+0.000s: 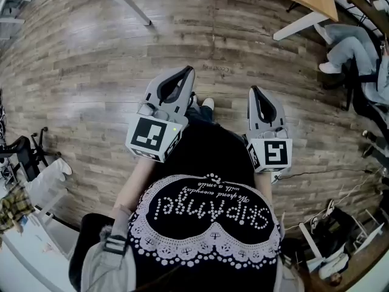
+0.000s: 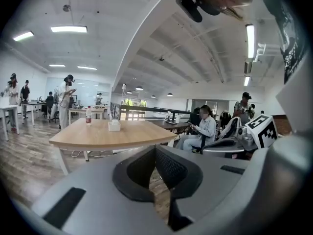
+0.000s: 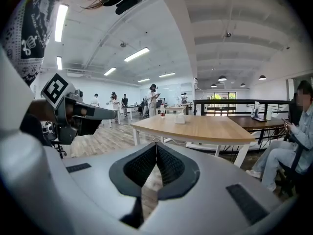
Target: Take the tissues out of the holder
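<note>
Both tools were held at waist height over the wood-plank floor (image 1: 85, 72), side by side, pointing ahead and slightly downward.

The left gripper (image 2: 155, 150) had its jaws fully together. The ribbed pads met at the tips and there was nothing between them. The right gripper (image 3: 156, 146) was the same, closed tip to tip and empty. Only floor showed through the slot below the pads.

The tissue holder (image 2: 114, 125) was a small white box on the light wooden table (image 2: 112, 137). It was too small in frame to make out the tissue itself. It sat ahead of both tools and well apart from them.
- In the left gripper view it lay above and left of the closed jaw tips.
- In the right gripper view the tissue holder (image 3: 180, 119) lay above and a little right of the tips.

A clear bottle (image 2: 88, 116) with a red label stood on the same table, near the holder on its left side and not touching it. Neither tool touched the table, the holder or the bottle.

The head view caught only the table's near edge at the top of frame. A seated person (image 3: 293, 141) in light clothing was at the table's right end, beyond the right gripper. Other people (image 2: 66, 99) stood at far tables in the background.
</note>
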Available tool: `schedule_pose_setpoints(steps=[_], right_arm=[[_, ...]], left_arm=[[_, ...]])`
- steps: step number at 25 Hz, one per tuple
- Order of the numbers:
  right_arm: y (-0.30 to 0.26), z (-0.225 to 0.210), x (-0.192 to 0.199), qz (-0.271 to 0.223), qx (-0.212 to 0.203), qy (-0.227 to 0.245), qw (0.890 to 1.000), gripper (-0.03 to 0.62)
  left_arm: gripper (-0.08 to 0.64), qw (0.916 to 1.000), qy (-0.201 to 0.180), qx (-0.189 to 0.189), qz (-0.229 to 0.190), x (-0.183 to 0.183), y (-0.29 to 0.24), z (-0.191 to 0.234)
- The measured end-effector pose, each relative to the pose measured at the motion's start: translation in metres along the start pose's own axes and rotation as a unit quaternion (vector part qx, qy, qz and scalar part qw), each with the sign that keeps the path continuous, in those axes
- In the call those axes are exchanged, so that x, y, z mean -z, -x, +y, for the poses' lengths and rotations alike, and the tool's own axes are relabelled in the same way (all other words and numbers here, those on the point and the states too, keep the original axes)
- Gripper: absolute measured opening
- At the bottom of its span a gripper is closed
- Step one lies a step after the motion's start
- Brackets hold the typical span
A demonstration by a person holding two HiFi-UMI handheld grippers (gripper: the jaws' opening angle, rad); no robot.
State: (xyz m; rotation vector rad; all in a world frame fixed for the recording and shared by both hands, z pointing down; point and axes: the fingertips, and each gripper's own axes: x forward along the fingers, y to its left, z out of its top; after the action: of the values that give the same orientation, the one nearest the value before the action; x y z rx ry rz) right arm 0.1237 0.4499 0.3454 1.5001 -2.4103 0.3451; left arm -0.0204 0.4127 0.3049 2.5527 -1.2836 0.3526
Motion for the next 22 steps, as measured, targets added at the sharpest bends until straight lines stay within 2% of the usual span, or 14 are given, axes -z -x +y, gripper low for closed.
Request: schedule_pose_setpoints(steps=[6, 15, 22], right_arm=[[0.001, -0.012, -0.003, -0.027, -0.01, -0.022, 0.999, 0.012], [-0.028, -0.01, -0.005, -0.014, -0.016, -0.037, 0.999, 0.012], [-0.07, -0.022, -0.022, -0.001, -0.001, -0.047, 0.999, 0.012]], left_arm=[[0.006, 0.9996, 0.024, -0.007, -0.014, -0.012, -0.007, 0.004], [0.006, 0.9981, 0.026, -0.055, 0.004, -0.01, -0.009, 0.064], [0.006, 0.9978, 0.038, -0.052, 0.012, -0.023, -0.038, 0.11]])
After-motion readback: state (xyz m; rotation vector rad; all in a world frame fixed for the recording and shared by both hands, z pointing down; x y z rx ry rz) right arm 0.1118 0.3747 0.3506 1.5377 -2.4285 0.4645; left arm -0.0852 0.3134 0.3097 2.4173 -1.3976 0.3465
